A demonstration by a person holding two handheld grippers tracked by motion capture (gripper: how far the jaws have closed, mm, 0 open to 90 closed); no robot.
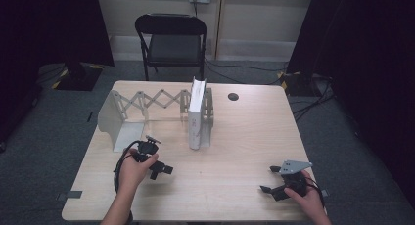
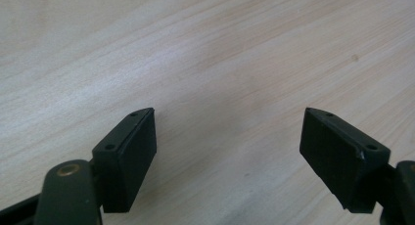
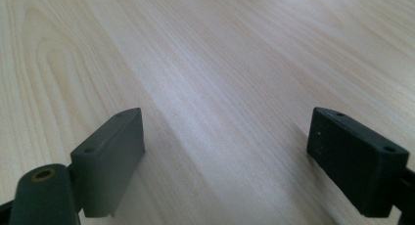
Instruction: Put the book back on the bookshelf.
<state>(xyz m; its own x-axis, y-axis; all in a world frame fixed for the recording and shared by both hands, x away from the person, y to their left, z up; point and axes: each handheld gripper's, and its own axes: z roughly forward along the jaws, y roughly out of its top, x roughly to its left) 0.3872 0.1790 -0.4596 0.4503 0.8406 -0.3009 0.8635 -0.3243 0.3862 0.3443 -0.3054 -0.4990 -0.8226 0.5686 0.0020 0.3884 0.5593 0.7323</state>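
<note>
1. High view: the white upright slab-shaped book stands on edge at the right end of the pale grey expandable rack with its scissor-lattice back, its long axis running from the far edge of the tabletop toward the person.
2. Left gripper lies near and to the front-left of the book, with bare wood between them; its fingers are spread well apart, about half their travel, and nothing is between them.
3. Right gripper rests at the front-right of the tabletop, well apart from the book, which lies to its far left; its fingers stand wide open over bare wood and hold nothing.
4. Governing relation: the left hand is judged the nearer to both rack and book, so a reach forward and slightly right from it would meet the book's near end; the rack's curved left end plate lies straight ahead of that hand.
5. Surface: the light wooden tabletop is smooth and grained, with a small round dark cable hole near the far edge, right of the rack.
6. Room: a black folding chair stands behind the tabletop on grey carpet, dark curtains hang at both sides, and cables trail across the floor at the right.
</note>
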